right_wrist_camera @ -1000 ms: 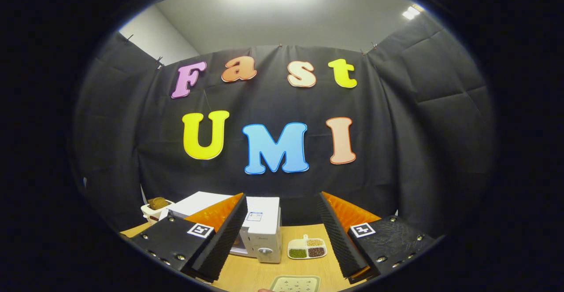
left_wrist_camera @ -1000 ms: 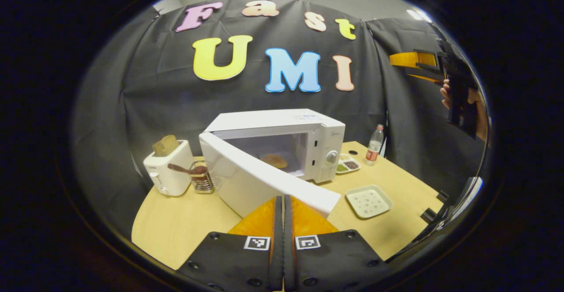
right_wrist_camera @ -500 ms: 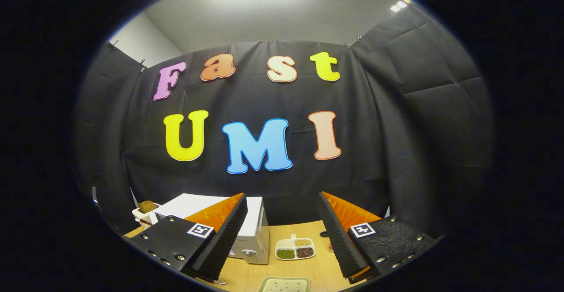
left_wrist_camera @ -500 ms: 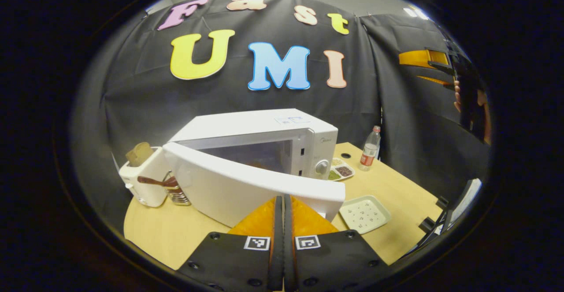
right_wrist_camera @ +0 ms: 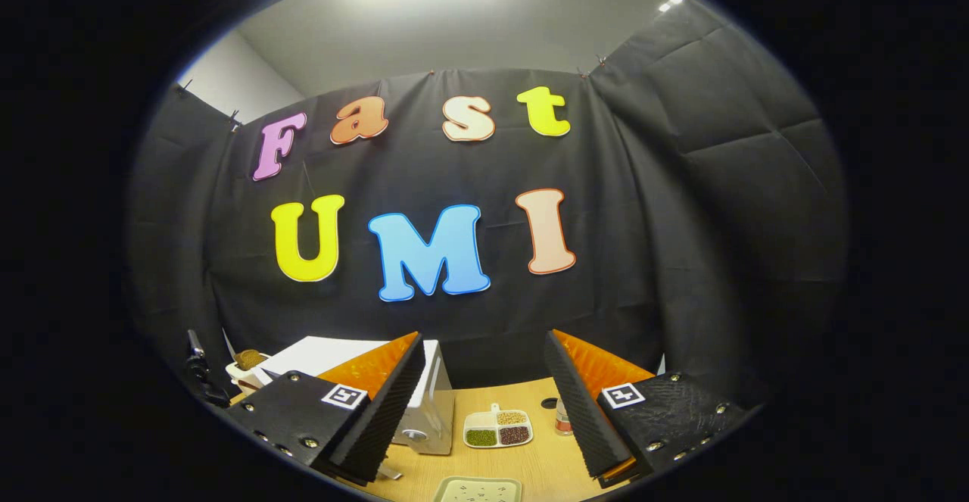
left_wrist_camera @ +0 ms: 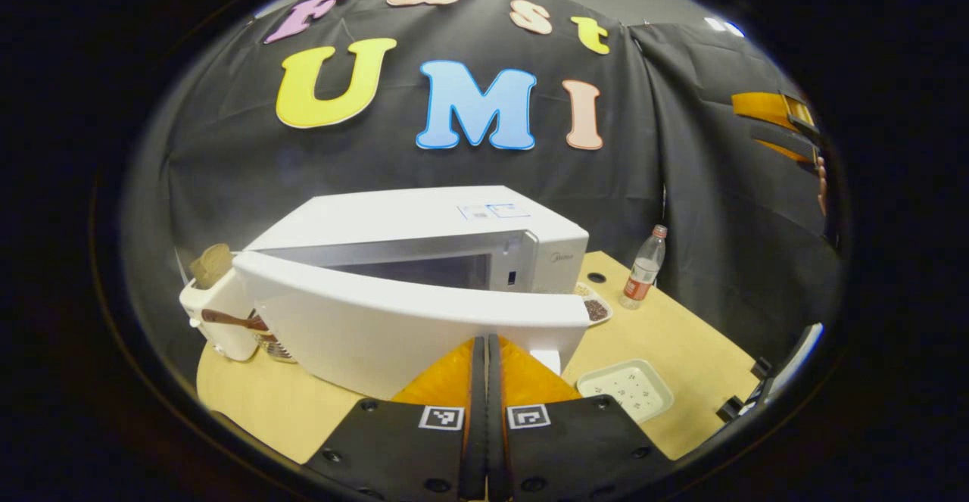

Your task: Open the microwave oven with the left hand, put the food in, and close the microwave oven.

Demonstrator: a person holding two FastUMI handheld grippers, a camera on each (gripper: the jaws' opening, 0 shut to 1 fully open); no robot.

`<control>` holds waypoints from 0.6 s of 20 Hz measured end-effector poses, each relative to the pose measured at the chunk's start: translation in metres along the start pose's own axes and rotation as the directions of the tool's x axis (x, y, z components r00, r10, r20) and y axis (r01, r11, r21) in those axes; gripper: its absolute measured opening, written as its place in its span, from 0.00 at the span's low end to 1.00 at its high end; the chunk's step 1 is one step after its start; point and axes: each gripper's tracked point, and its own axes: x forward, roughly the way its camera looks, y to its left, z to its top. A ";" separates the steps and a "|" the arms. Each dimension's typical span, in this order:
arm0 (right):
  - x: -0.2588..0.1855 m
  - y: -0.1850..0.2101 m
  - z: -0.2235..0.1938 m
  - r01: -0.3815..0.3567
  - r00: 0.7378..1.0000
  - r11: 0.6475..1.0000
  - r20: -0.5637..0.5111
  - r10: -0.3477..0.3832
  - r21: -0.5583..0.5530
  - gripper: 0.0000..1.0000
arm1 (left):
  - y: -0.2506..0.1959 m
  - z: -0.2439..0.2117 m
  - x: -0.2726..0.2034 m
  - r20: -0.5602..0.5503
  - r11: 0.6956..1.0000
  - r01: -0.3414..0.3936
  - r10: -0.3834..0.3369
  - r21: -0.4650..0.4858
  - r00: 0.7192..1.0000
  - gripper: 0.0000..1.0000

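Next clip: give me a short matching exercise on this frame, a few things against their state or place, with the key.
Things:
1. microwave door
2. left claw
3. right claw
4. bottle

States or places:
A. open, holding nothing
B. upright near the table's far edge
C. ajar, partly swung toward the oven
D. shut, at the door's outer face

Pairs: 1-C, 2-D, 3-A, 4-B
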 end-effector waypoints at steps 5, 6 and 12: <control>0.002 -0.006 -0.003 -0.026 1.000 0.999 -0.009 0.025 -0.036 0.96 | -0.003 0.012 0.024 0.011 1.000 -0.018 0.019 -0.016 1.000 0.07; 0.002 -0.007 -0.005 -0.026 1.000 0.999 -0.014 0.026 -0.033 0.96 | -0.005 0.012 0.030 0.007 1.000 -0.017 0.017 -0.023 1.000 0.07; 0.007 -0.019 -0.009 -0.022 0.999 0.999 -0.031 0.021 -0.035 0.96 | -0.008 0.022 0.059 -0.003 0.998 -0.030 0.030 -0.059 1.000 0.07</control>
